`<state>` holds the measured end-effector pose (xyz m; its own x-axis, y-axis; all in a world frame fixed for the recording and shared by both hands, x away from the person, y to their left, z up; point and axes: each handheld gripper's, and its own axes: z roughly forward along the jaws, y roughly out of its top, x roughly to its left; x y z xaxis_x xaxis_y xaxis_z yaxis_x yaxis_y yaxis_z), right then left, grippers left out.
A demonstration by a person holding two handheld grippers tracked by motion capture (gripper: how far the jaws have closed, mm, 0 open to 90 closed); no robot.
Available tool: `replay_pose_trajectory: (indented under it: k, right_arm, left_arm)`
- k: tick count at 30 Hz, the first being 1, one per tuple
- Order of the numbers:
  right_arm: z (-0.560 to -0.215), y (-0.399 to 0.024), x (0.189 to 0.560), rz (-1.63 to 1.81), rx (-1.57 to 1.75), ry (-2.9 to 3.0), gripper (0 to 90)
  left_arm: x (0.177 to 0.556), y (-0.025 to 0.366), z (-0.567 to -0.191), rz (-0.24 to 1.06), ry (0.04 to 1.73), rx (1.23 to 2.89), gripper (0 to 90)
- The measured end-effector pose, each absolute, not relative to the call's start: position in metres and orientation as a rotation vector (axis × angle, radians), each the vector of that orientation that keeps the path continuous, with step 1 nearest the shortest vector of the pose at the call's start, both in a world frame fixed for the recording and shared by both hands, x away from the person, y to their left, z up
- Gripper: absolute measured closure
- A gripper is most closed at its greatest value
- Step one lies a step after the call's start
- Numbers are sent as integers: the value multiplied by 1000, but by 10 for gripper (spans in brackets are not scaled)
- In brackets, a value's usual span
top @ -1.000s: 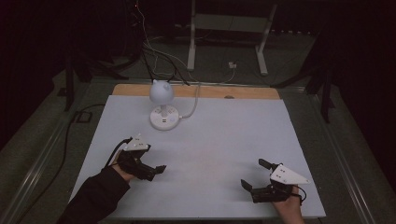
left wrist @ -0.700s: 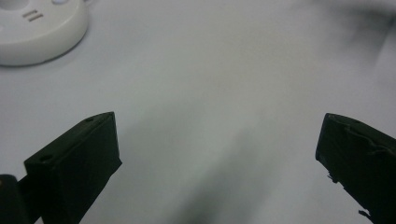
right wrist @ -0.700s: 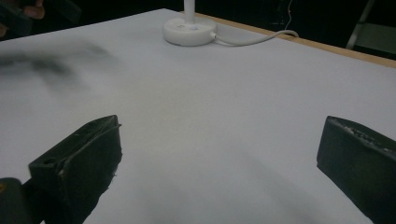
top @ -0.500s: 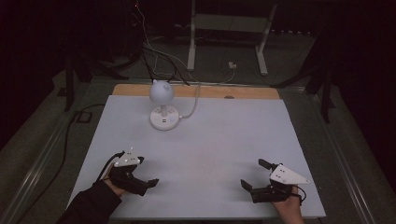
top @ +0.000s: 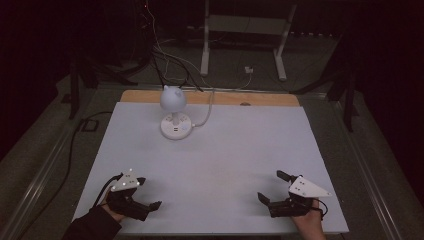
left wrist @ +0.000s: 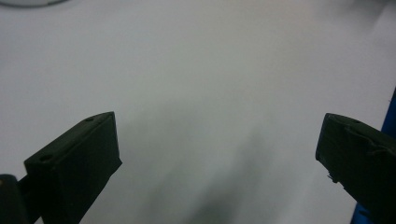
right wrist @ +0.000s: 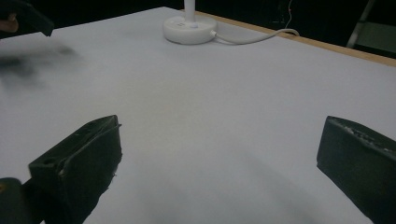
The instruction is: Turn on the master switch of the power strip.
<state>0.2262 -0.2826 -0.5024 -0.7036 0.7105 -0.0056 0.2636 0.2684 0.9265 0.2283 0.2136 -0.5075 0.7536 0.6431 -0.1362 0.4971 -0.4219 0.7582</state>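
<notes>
Near the bottom edge of the high view, we hold the left gripper (top: 145, 192) and right gripper (top: 270, 187) low over the white table (top: 240, 150), both with jaws wide and empty. Our lamp (top: 174, 112) stands upper left of centre, well apart. We should approach its base slowly, minding the cable (right wrist: 252, 37).

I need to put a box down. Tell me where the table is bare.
The white table is bare across its middle and right, between the lamp at the far left-centre and the two grippers near the front edge. The strip between the left gripper and right gripper is free too. Only the lamp's base and cable crowd the far edge.
</notes>
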Motion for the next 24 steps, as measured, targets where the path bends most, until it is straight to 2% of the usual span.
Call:
replay_pose_trajectory:
  k: [6,24]
  right_arm:
    - [-503,-283,227,1425,881,2123,0]
    - [-504,-282,227,1417,868,2137,0]
  left_arm:
    - [221,221,-514,198,870,2112,2]
    - [217,231,-525,317,829,2112,2]
